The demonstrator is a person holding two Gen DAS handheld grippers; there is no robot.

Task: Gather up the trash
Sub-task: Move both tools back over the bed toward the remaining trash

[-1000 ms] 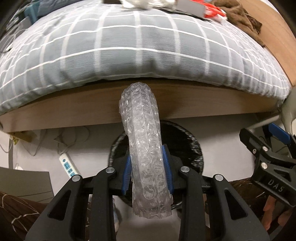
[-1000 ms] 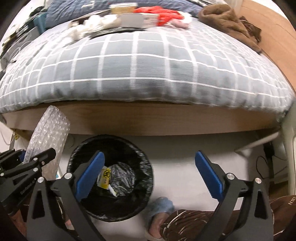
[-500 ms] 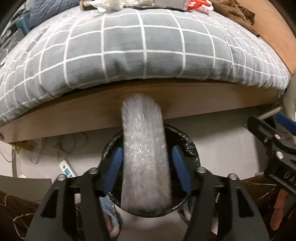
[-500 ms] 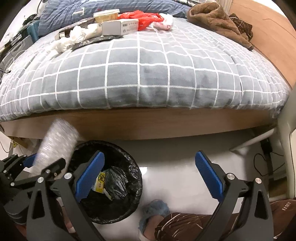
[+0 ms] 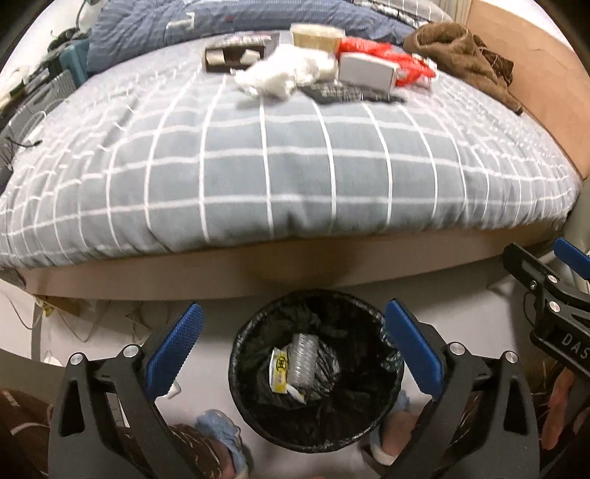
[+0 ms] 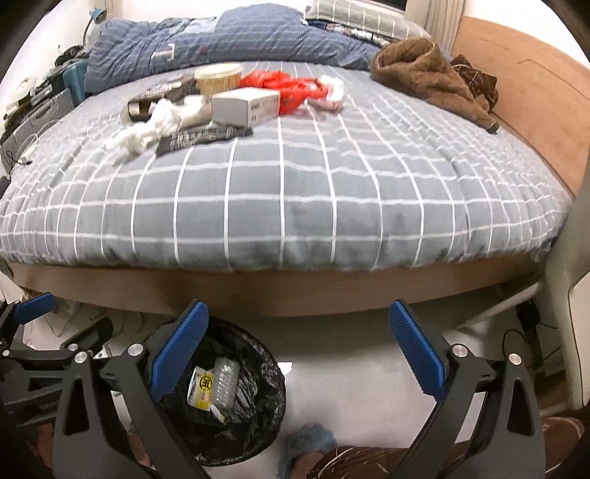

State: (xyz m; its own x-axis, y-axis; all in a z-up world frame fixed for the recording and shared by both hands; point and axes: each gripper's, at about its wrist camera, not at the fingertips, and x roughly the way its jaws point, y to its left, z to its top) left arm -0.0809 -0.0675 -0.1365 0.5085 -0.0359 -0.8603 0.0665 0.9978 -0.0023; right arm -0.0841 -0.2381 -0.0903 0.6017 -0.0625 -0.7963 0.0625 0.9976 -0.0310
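Observation:
A black-lined trash bin [image 5: 387, 390] stands on the floor by the bed; it also shows in the right wrist view [image 6: 269, 416]. Bubble wrap [image 5: 308, 355] lies inside it beside a yellow-and-white wrapper [image 5: 279, 372]. My left gripper [image 5: 291, 353] is open and empty above the bin. My right gripper [image 6: 297, 353] is open and empty to the right of the bin. Trash lies on the bed: white crumpled tissue [image 5: 280, 75], a grey box [image 5: 365, 72], a red plastic bag [image 5: 405, 62], a round tub [image 5: 315, 35] and a dark flat packet [image 6: 202, 138].
The grey checked bed [image 5: 295, 158] fills the upper view, with a wooden frame [image 5: 258, 269] below. A brown garment [image 5: 464, 55] and a blue duvet [image 6: 206, 40] lie at the back. Feet in blue slippers [image 5: 221, 438] stand by the bin. Cables [image 5: 73, 324] run on the left floor.
My left gripper opened and let go of the bubble wrap, which dropped into the bin. Both grippers have risen, so more of the bed top shows.

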